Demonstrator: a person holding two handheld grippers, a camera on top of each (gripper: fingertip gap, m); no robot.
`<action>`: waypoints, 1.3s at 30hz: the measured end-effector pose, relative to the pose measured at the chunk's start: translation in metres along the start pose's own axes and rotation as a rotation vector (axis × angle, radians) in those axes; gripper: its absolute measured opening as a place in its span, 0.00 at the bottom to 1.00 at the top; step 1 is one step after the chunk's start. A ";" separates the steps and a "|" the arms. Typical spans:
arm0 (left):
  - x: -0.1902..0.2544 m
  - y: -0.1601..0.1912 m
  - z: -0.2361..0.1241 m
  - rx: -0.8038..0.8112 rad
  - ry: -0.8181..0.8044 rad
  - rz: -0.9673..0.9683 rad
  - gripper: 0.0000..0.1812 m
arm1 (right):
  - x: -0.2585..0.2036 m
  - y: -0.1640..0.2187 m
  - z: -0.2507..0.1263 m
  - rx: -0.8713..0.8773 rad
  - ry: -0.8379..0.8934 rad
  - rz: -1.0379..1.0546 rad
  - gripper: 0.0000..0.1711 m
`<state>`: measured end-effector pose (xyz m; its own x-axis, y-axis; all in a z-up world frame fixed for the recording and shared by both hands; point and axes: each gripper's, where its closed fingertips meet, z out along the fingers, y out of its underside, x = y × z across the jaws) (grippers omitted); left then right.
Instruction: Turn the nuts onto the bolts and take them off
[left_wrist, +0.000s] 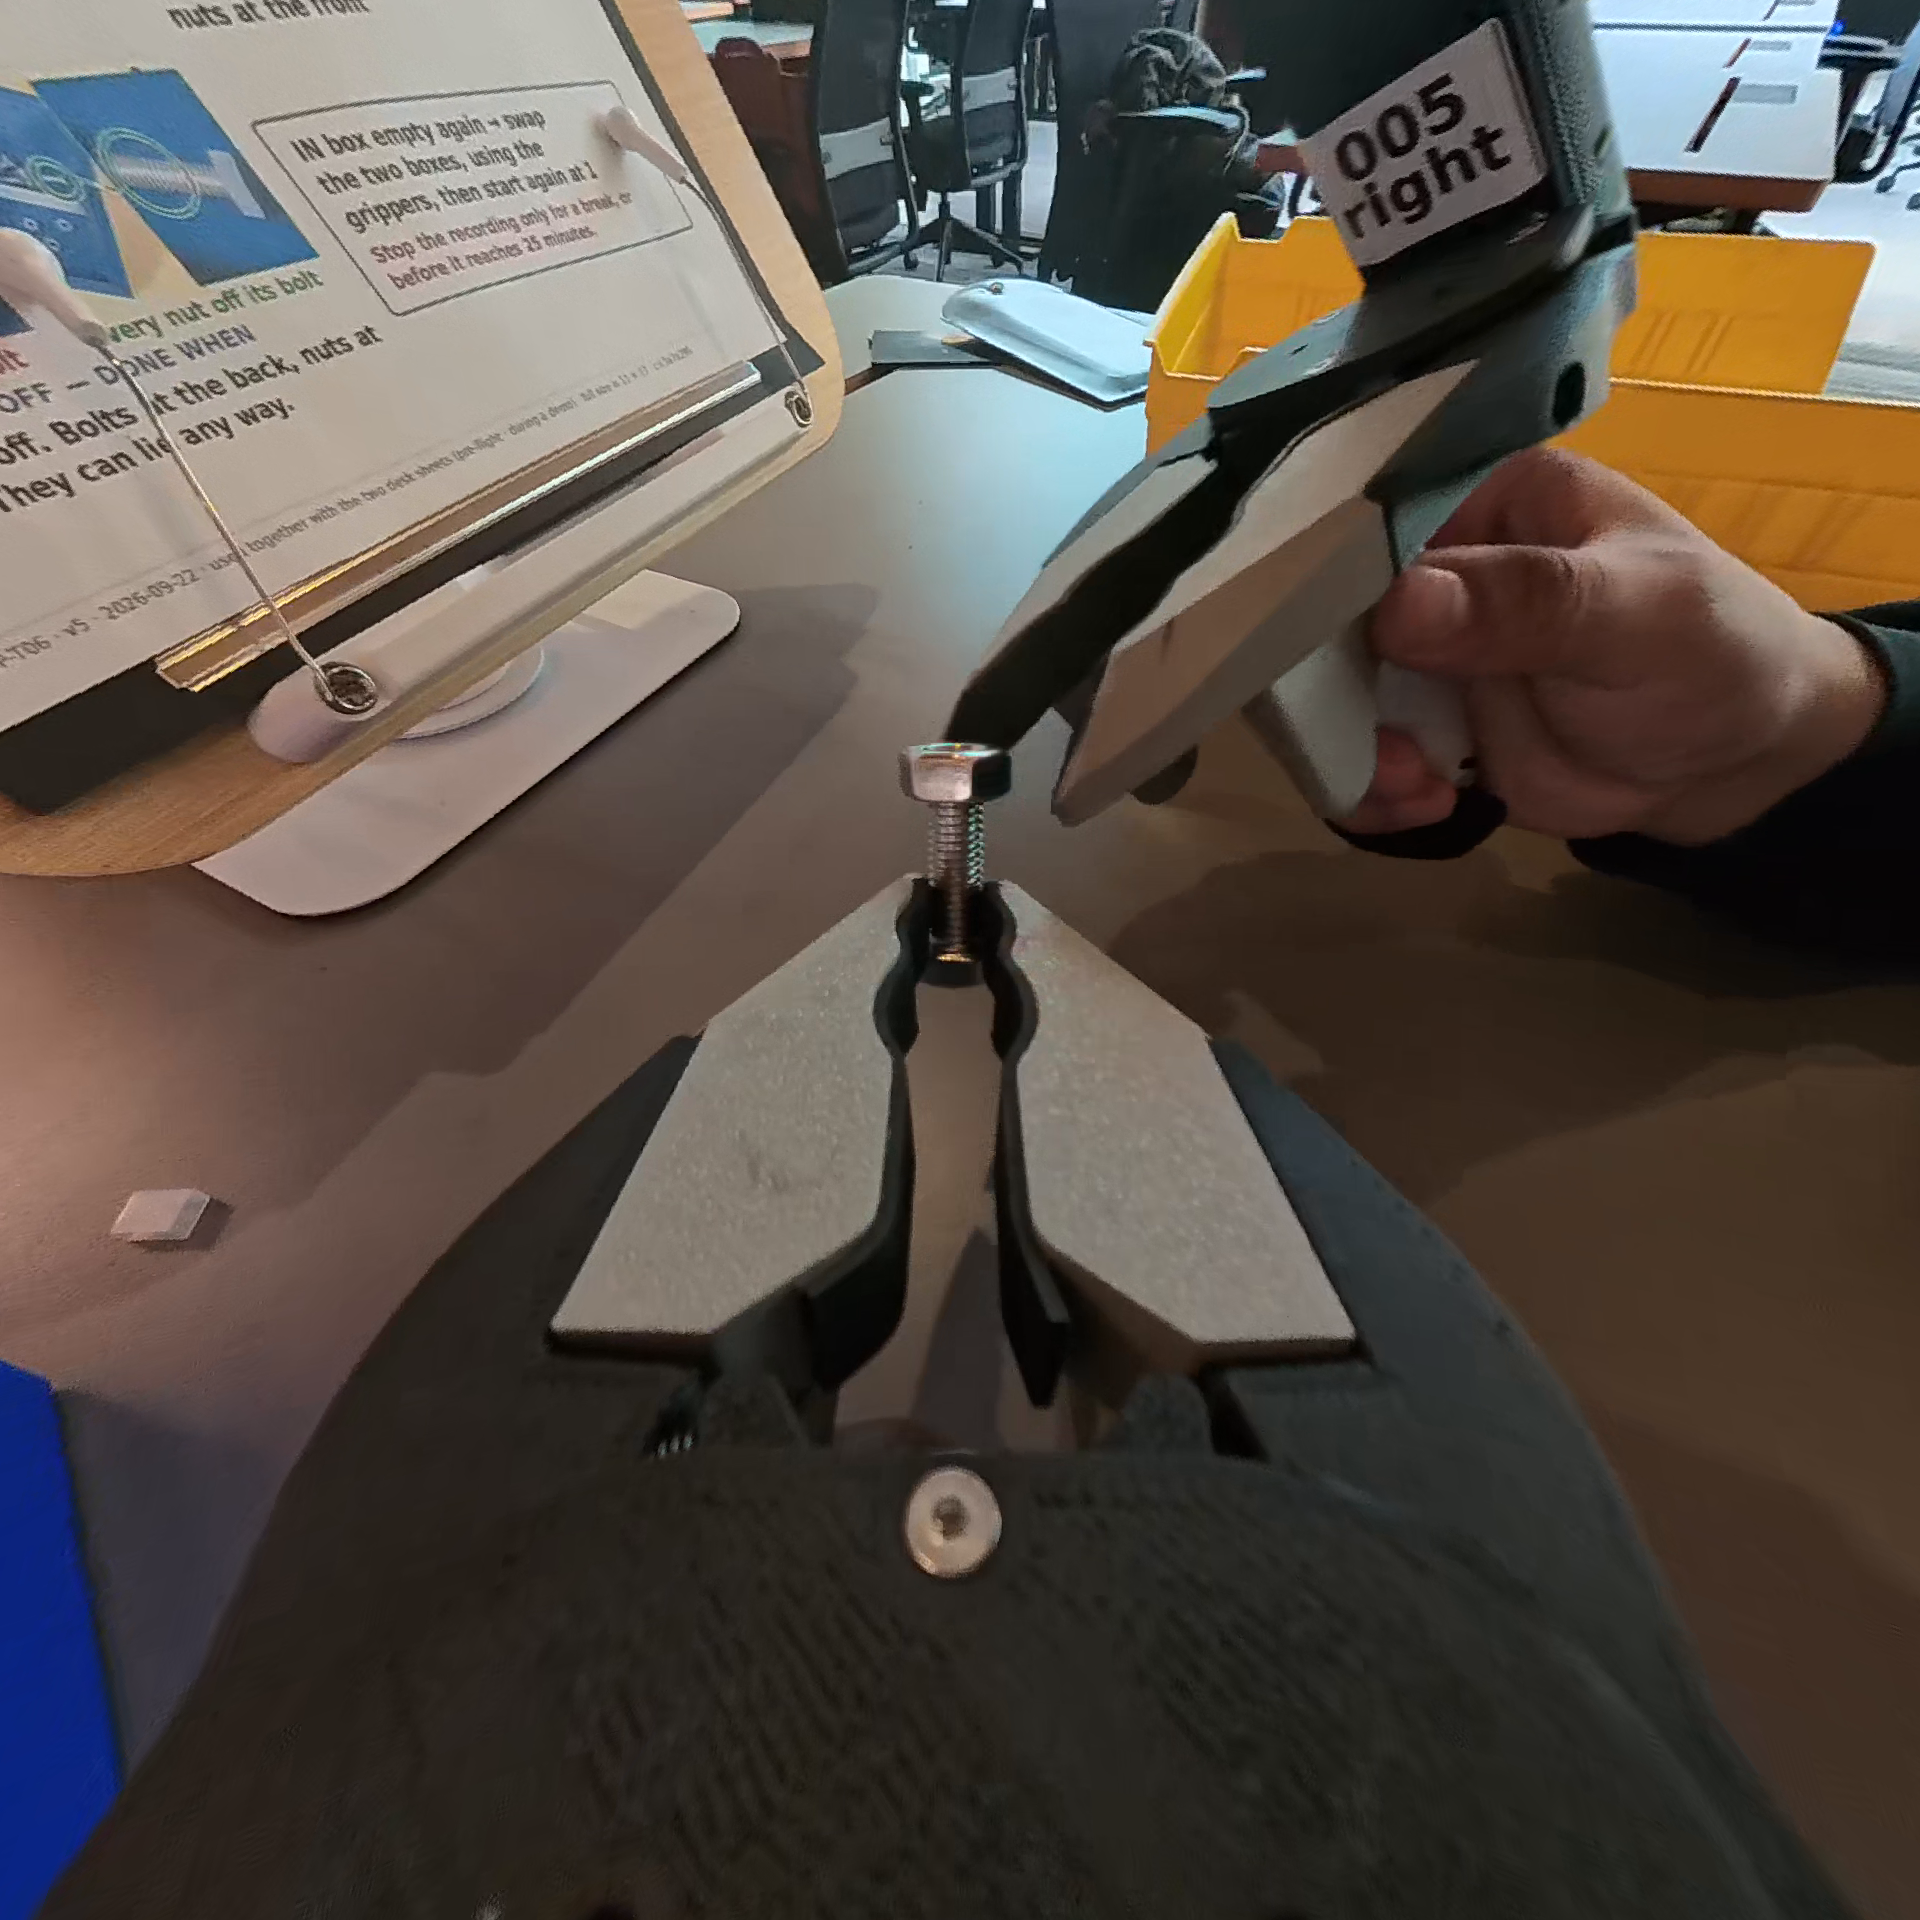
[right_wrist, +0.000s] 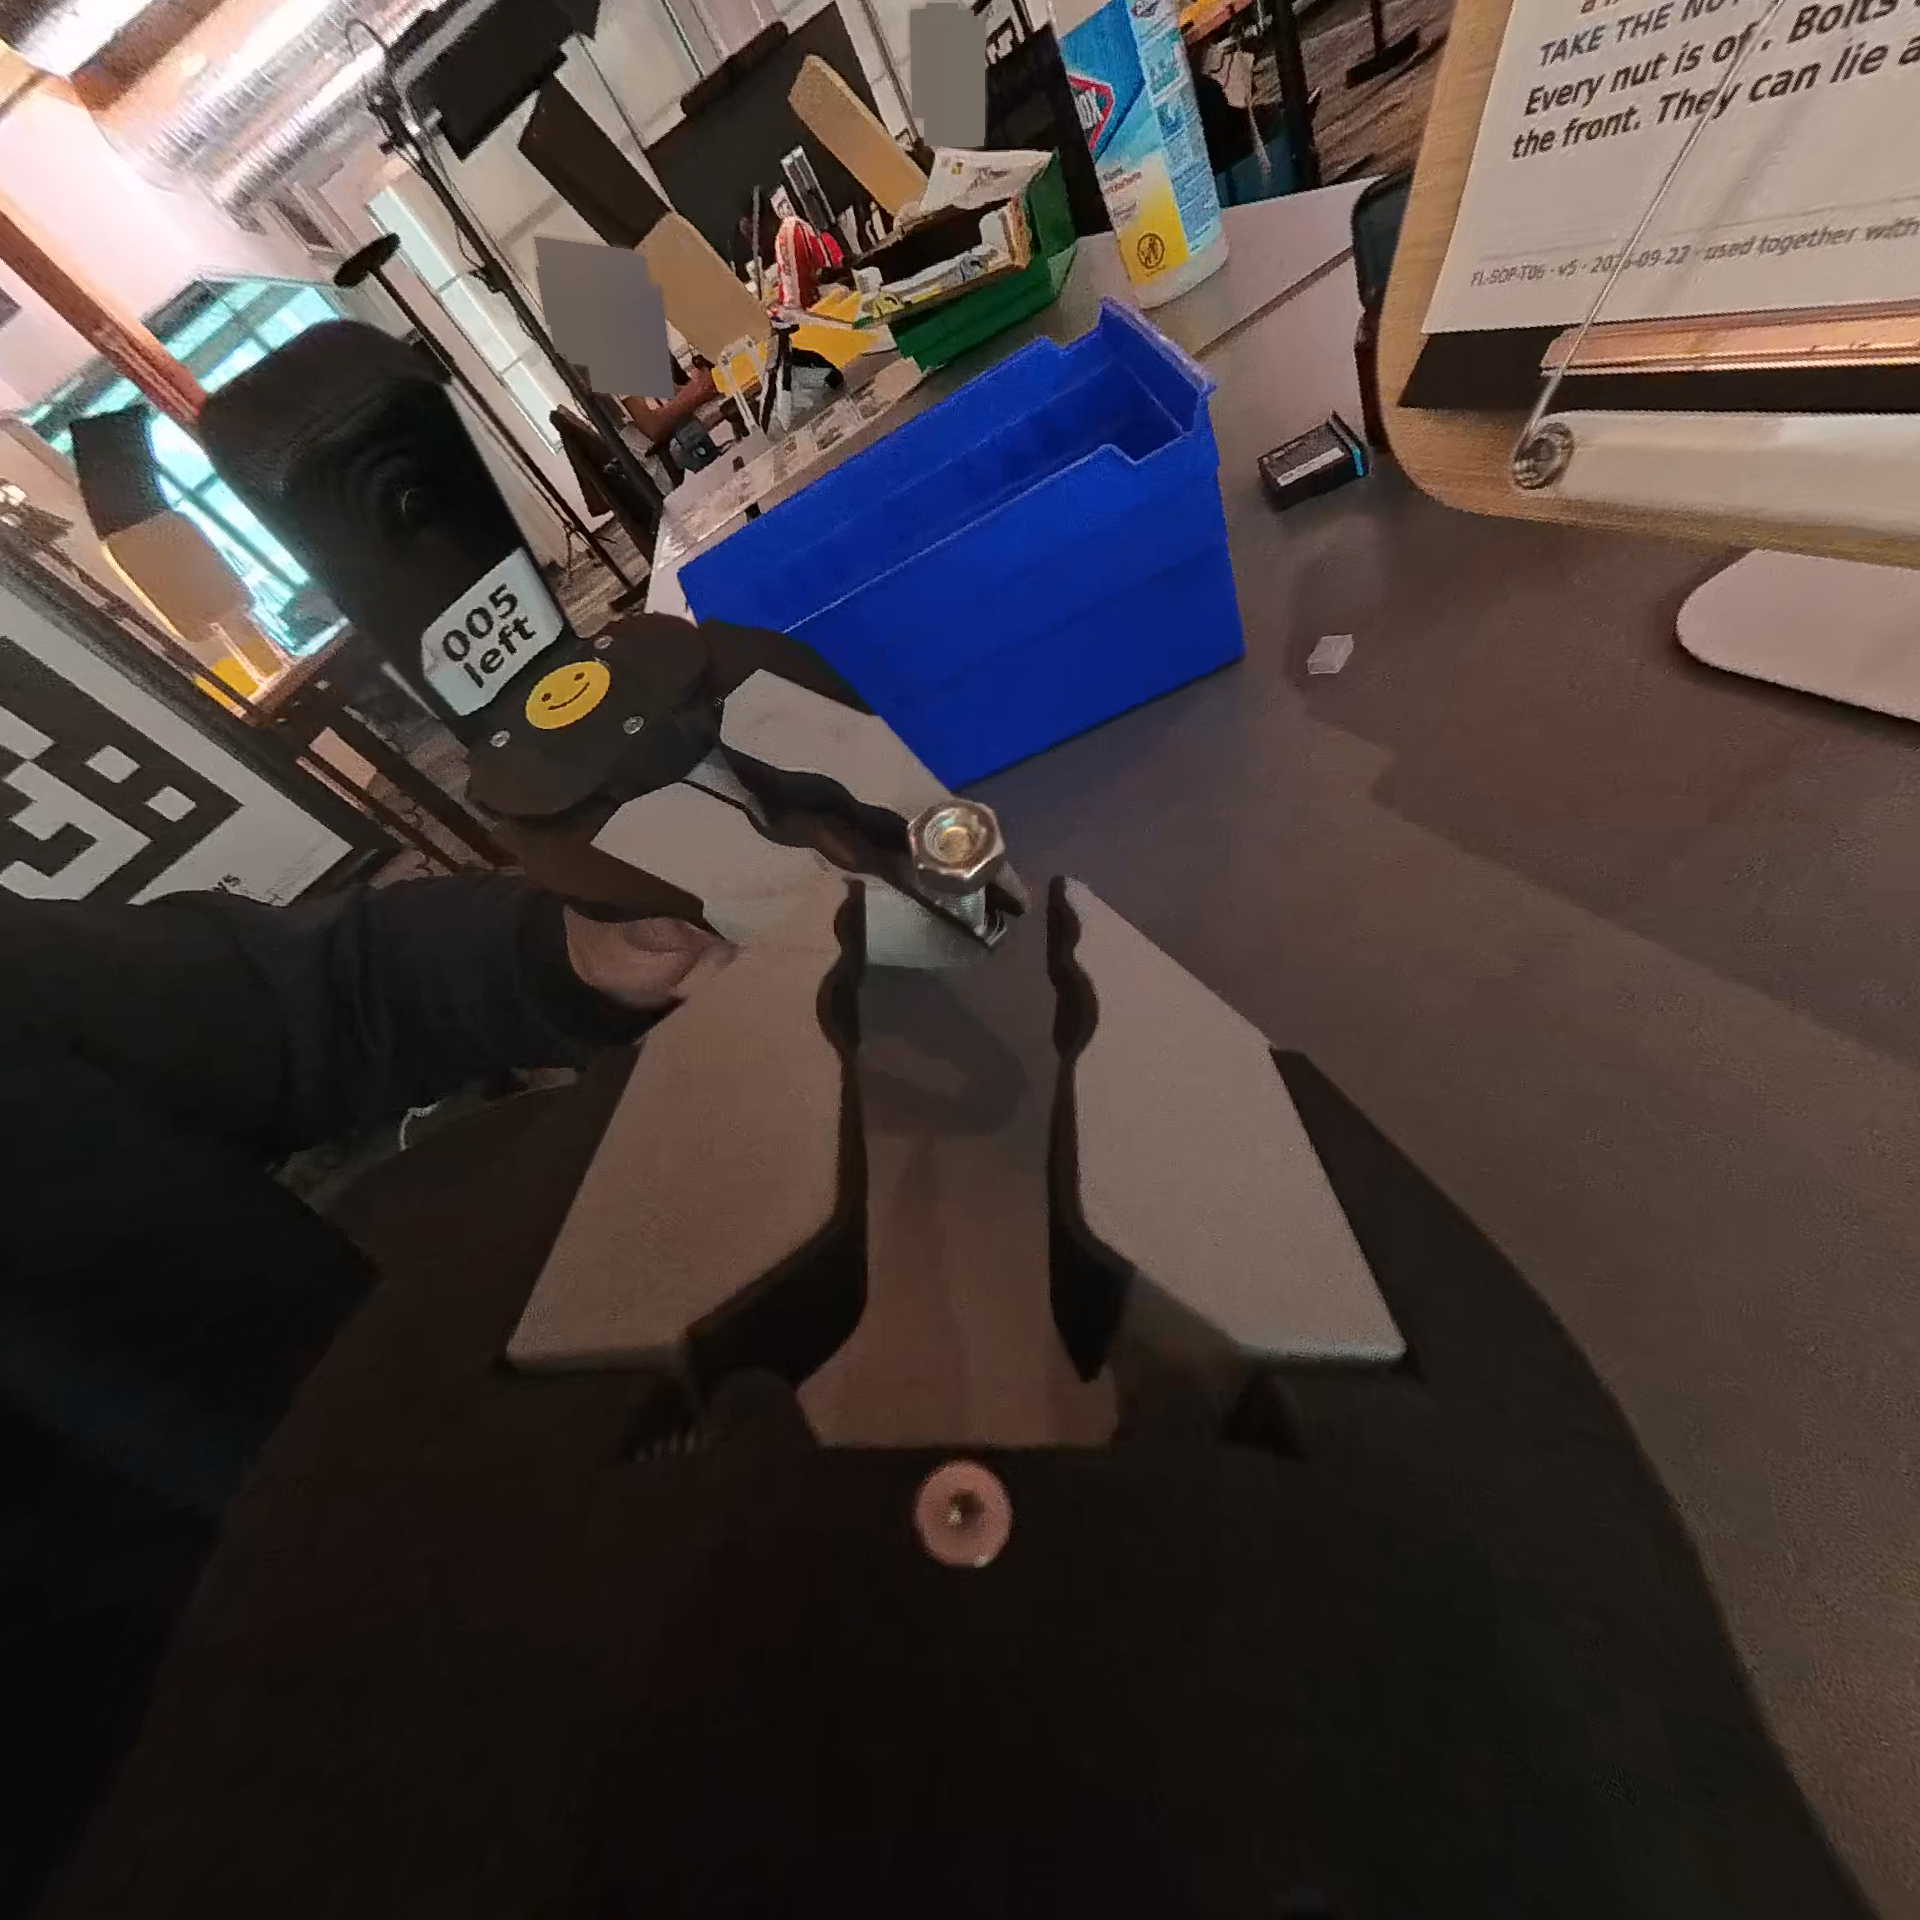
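Left wrist view, threaded steel bolt (left_wrist: 954, 844), hexagonal nut (left_wrist: 953, 771)

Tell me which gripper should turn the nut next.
Right. The left gripper is shut on the bolt, holding it upright, so it is occupied. The right gripper is open, and one fingertip seems to touch the nut.

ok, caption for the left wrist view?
Left hand-held gripper clamps a bolt upright while the right hand-held gripper touches its nut.
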<state>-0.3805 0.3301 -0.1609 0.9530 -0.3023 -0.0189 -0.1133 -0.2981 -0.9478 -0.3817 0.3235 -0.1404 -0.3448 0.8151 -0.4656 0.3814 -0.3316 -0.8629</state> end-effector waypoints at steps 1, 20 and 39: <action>0.000 0.000 0.000 -0.002 0.001 0.000 0.04 | 0.000 0.001 0.002 -0.007 0.007 -0.010 0.17; 0.005 0.000 0.002 -0.006 0.001 0.030 0.04 | 0.005 0.004 0.006 -0.045 0.007 -0.012 0.19; 0.017 -0.001 0.008 -0.010 0.035 0.036 0.04 | -0.006 0.000 0.016 -0.055 -0.059 -0.040 0.07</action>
<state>-0.3617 0.3320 -0.1627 0.9378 -0.3448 -0.0414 -0.1503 -0.2956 -0.9434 -0.3939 0.3111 -0.1407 -0.4101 0.7970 -0.4435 0.4127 -0.2715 -0.8695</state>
